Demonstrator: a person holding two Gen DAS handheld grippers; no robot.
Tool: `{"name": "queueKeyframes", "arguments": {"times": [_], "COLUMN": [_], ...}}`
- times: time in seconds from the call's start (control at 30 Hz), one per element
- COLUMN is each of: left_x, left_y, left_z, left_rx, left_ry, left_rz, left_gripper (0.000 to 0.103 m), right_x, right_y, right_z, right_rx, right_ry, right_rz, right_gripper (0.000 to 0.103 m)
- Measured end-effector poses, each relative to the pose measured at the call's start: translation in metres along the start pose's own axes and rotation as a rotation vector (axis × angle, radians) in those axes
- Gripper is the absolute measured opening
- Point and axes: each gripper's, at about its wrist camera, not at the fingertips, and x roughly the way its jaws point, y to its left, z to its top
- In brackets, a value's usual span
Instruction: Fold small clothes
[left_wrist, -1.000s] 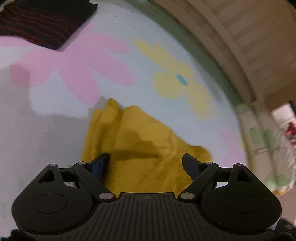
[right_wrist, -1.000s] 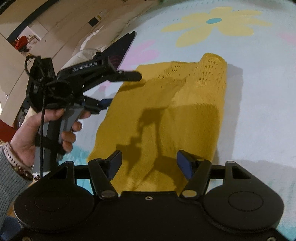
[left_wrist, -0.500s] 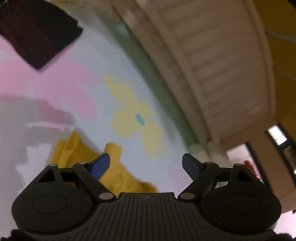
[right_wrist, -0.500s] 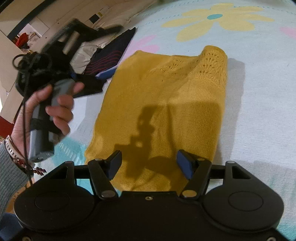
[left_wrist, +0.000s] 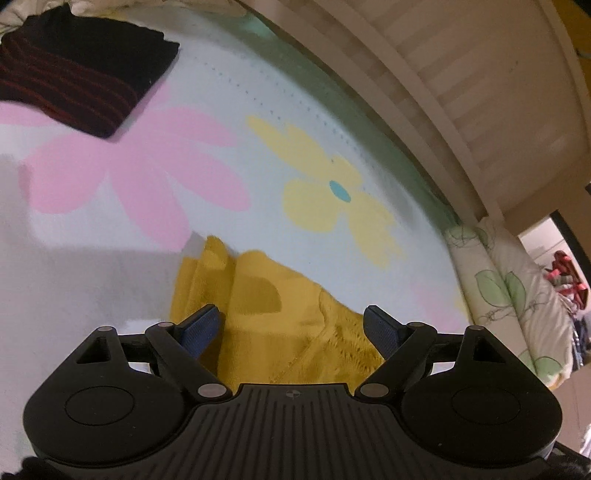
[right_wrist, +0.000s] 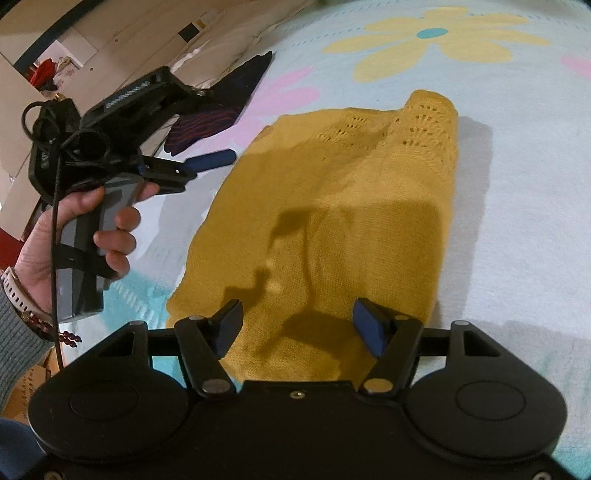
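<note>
Between open tools (right_wrist: 297, 325), yellow knit (right_wrist: 332, 206)

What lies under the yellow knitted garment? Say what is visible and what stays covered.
The yellow knitted garment lies flat on the flower-print bed cover. The cover shows all around it; the part beneath it is hidden.

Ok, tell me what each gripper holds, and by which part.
Nothing is held. The left gripper and right gripper both stand open above the yellow knit.

The left gripper (left_wrist: 291, 326) hangs with jaws apart over the yellow knit garment (left_wrist: 280, 314); a dark striped garment (left_wrist: 77, 81) lies far ahead-left.
</note>
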Motion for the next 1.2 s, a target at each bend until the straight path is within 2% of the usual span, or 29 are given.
{"name": "queueKeyframes", "arguments": {"times": [0.13,0.2,0.27,0.33,0.37,0.43,0.53,0.63,0.7,0.8,0.83,0.93,1.03,1.07,1.2], "left_x": [0.012,0.016,0.017,0.014,0.011,-0.001,-0.026,-0.043,-0.039,-0.027,-0.028,-0.041,-0.055,-0.058,-0.06], "left_y": [0.001,0.001,0.0,-0.004,-0.006,-0.016,-0.04,-0.043,-0.026,0.005,0.012,0.012,0.001,-0.003,-0.015], "left_z": [-0.003,-0.005,-0.008,-0.009,-0.01,-0.013,-0.021,-0.025,-0.023,-0.023,-0.024,-0.016,-0.016,-0.018,-0.031], "left_rx": [0.009,0.029,0.054,0.079,0.085,0.128,0.257,0.259,0.199,0.155,0.141,0.153,0.218,0.231,0.271], "left_ry": [0.055,0.073,0.083,0.069,0.055,0.011,-0.06,-0.1,-0.063,0.046,0.055,0.04,0.02,0.031,0.139], "left_rz": [0.009,0.025,0.062,0.15,0.158,0.161,0.18,0.235,0.292,0.389,0.4,0.367,0.344,0.338,0.271], "left_gripper": [0.079,0.066,0.035,0.017,0.015,0.014,0.011,0.007,0.007,0.007,0.008,0.008,0.033,0.036,0.038], "right_x": [-0.002,-0.001,-0.002,-0.002,-0.002,-0.001,0.0,0.001,0.001,0.001,0.0,-0.006,-0.015,-0.018,-0.027], "right_y": [0.003,0.003,0.003,0.002,0.002,0.003,0.006,0.009,0.01,0.012,0.012,0.017,0.019,0.017,0.014], "right_z": [0.0,0.0,0.0,-0.001,-0.001,0.0,0.001,0.001,0.001,0.003,0.003,0.006,0.011,0.012,0.021], "right_rx": [-0.005,-0.006,-0.004,-0.005,-0.006,-0.009,-0.013,-0.031,-0.042,-0.032,-0.031,-0.05,-0.067,-0.059,-0.016], "right_ry": [0.0,-0.001,-0.001,-0.002,-0.001,0.001,0.003,0.005,0.009,0.013,0.013,-0.003,-0.039,-0.052,-0.107], "right_rz": [-0.004,-0.002,-0.001,-0.001,-0.002,-0.004,-0.007,-0.017,-0.023,-0.025,-0.027,-0.04,-0.064,-0.065,-0.081], "right_gripper": [0.071,0.071,0.071,0.071,0.071,0.071,0.073,0.073,0.073,0.073,0.073,0.074,0.076,0.076,0.076]}}
